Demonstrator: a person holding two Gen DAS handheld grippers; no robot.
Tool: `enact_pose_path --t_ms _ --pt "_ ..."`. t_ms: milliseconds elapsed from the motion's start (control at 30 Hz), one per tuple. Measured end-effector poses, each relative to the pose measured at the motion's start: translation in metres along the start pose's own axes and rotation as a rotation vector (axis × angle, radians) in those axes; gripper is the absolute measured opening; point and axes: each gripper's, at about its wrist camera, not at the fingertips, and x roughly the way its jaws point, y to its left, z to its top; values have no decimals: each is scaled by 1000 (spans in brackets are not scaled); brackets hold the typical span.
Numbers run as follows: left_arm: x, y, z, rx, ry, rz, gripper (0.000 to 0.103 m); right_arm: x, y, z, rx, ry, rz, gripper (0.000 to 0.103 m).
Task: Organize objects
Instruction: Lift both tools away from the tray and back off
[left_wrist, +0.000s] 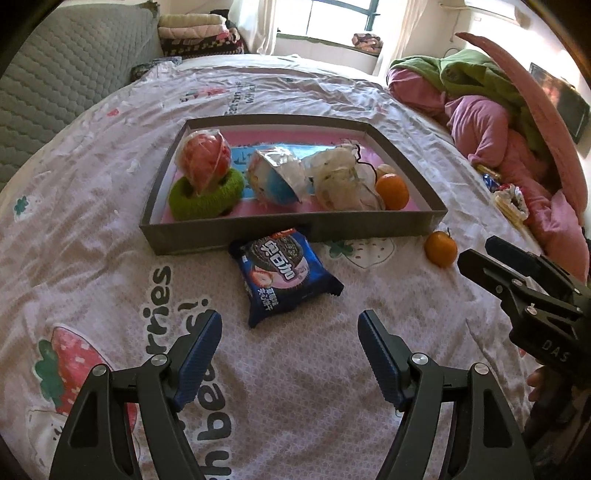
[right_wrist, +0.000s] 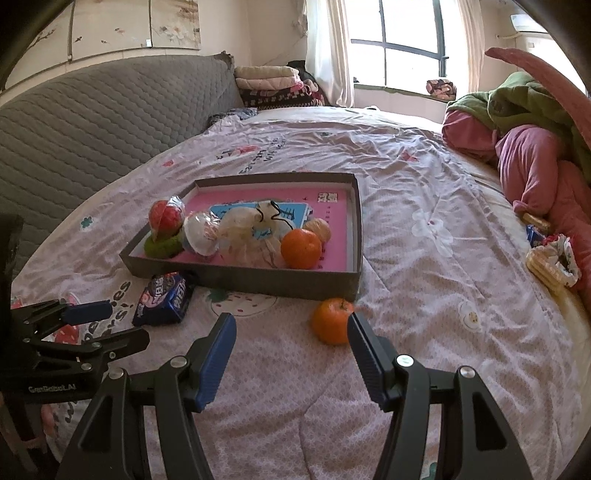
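Observation:
A grey box lid (left_wrist: 295, 229) (right_wrist: 258, 282) with a pink floor lies on the bed. It holds a red ball on a green ring (left_wrist: 205, 192), wrapped bundles (left_wrist: 343, 177) and an orange (left_wrist: 392, 191) (right_wrist: 301, 248). A blue biscuit packet (left_wrist: 284, 275) (right_wrist: 164, 299) lies on the sheet against the lid's near wall. A second orange (left_wrist: 440, 248) (right_wrist: 332, 320) sits just outside the lid's near right corner. My left gripper (left_wrist: 290, 350) stands open, short of the packet. My right gripper (right_wrist: 291, 350) stands open, the loose orange just beyond its right fingertip.
A strawberry-print sheet (left_wrist: 110, 258) covers the bed. Pink and green bedding (left_wrist: 498, 122) (right_wrist: 535, 147) is heaped at the right, with snack packs (right_wrist: 550, 258) at its foot. A grey quilted headboard (right_wrist: 92, 122) runs along the left. Folded blankets (right_wrist: 269, 83) lie at the far end.

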Motion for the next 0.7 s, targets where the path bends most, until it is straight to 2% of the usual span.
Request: enact_pose_path --t_ms 700 --pt "11 -3 -5 -31 14 0 77 15 -1 -9 6 53 -4 62"
